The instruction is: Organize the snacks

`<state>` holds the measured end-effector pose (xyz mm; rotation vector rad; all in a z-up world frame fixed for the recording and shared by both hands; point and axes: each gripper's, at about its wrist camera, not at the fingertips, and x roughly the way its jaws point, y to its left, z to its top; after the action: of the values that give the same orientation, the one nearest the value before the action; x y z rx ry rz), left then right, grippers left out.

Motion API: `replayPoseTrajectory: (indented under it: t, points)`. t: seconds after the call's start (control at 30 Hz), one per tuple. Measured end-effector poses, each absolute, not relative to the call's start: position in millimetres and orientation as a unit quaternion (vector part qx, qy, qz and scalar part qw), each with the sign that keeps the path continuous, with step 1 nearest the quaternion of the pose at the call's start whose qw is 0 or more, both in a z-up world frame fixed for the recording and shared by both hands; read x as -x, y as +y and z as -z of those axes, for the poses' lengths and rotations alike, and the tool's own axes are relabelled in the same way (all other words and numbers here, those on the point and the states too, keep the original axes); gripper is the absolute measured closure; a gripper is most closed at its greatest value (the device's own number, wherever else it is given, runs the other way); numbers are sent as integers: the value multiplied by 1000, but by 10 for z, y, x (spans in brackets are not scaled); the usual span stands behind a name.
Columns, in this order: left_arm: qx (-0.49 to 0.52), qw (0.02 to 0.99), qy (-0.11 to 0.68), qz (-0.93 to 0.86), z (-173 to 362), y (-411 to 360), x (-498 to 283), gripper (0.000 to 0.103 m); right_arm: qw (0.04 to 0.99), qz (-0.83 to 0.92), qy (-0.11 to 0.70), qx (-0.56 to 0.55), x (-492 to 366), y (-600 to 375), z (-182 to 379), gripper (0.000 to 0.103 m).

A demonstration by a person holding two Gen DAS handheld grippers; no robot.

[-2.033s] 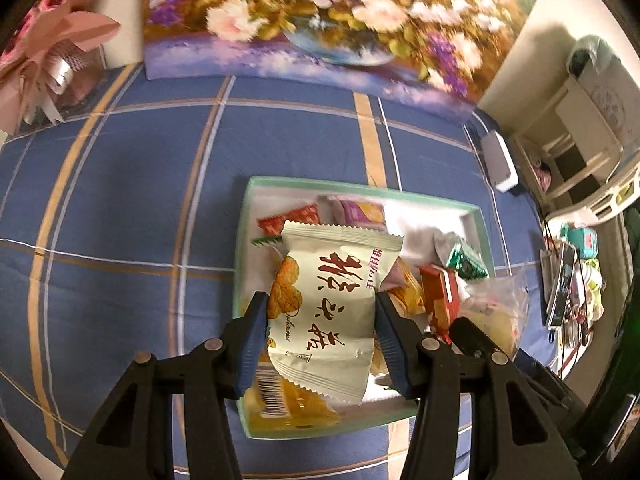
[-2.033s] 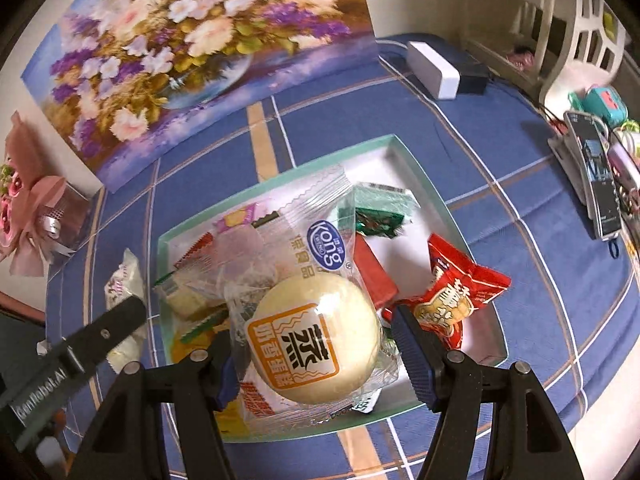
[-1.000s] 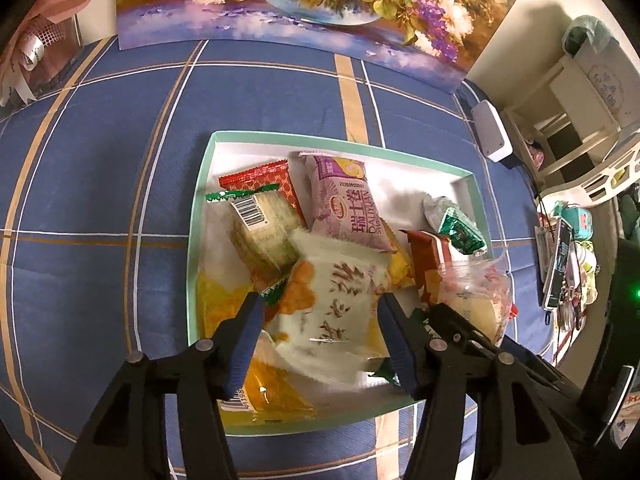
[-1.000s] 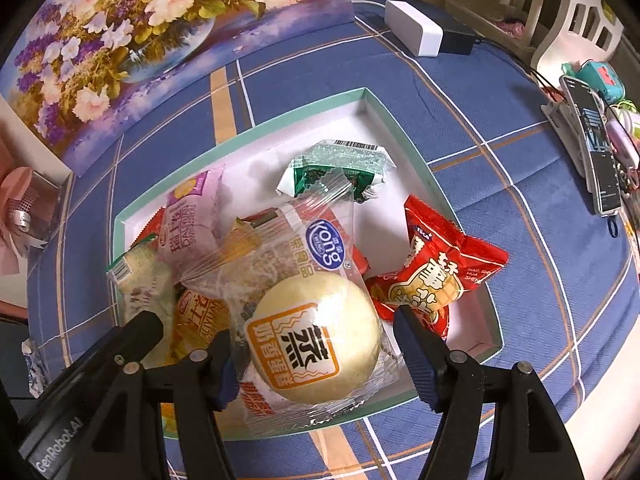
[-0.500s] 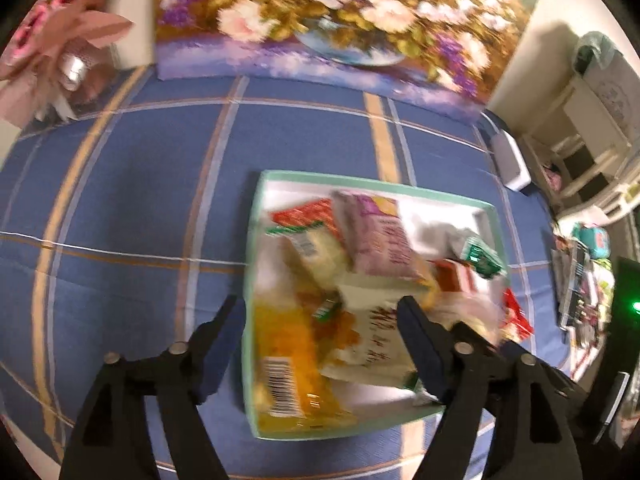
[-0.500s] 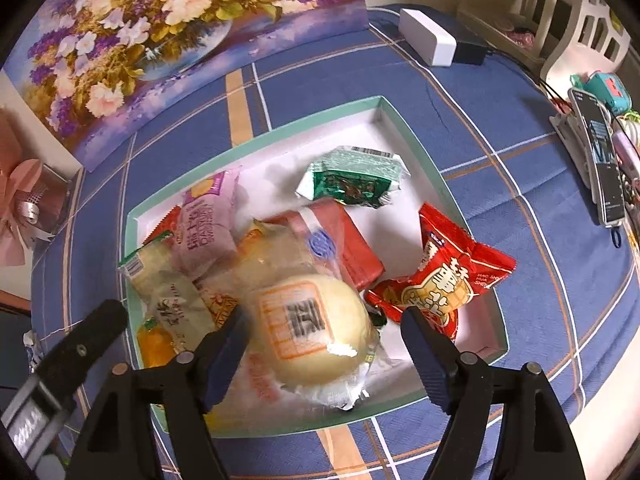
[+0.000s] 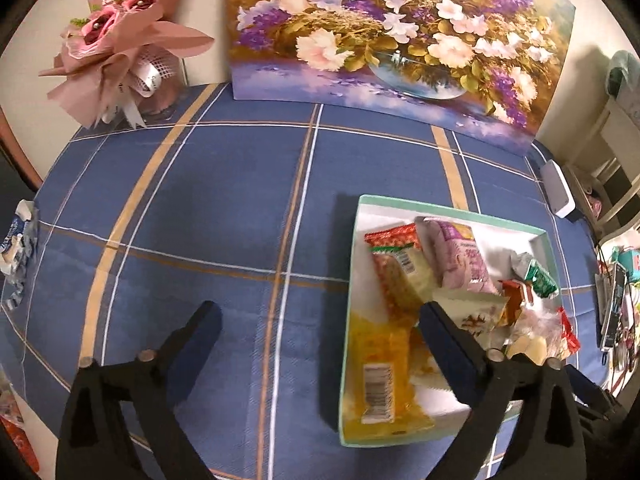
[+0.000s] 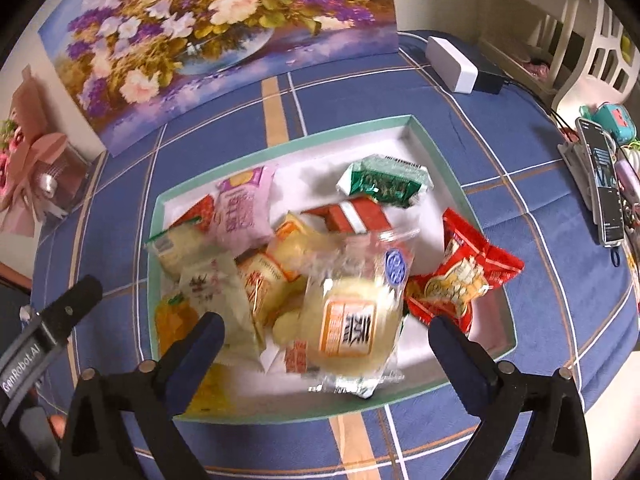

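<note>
A white tray with a mint-green rim [image 8: 440,160] [image 7: 352,264] sits on the blue checked tablecloth and holds several snack packets. A clear-wrapped round bun [image 8: 352,320] lies blurred at the tray's front edge, between my right gripper's [image 8: 322,334] open fingers, not gripped. A pale green packet [image 8: 216,292] lies at the tray's front left. A red packet [image 8: 464,276] rests on the right rim. My left gripper [image 7: 316,320] is open and empty, left of the tray over the cloth. A white and blue packet [image 7: 16,252] lies at the far left table edge.
A flower painting [image 7: 400,32] leans against the wall behind the tray. A pink bouquet [image 7: 120,52] stands at the back left. A white box [image 8: 452,64] and a phone on a stand [image 8: 604,188] are at the right. The left gripper's arm [image 8: 40,344] shows at lower left.
Both grippers opened and dropped their packets into the tray. The left gripper then swung left, away from the tray. The bun is settling at the tray's front.
</note>
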<state>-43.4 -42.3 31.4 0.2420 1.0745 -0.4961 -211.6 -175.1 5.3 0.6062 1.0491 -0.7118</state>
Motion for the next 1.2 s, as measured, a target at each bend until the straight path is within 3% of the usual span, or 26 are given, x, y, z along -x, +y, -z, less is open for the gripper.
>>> replayPoseTrajectory:
  t: [0.67,1.2]
  points:
    - [-139,833,510,161,-336,231,671,3,789,325,453,-257,2275,-1326,-264,0]
    - [-150,826,520,159,-322,227,658,3,792,320,460,-242,2226,-1258,-284,0]
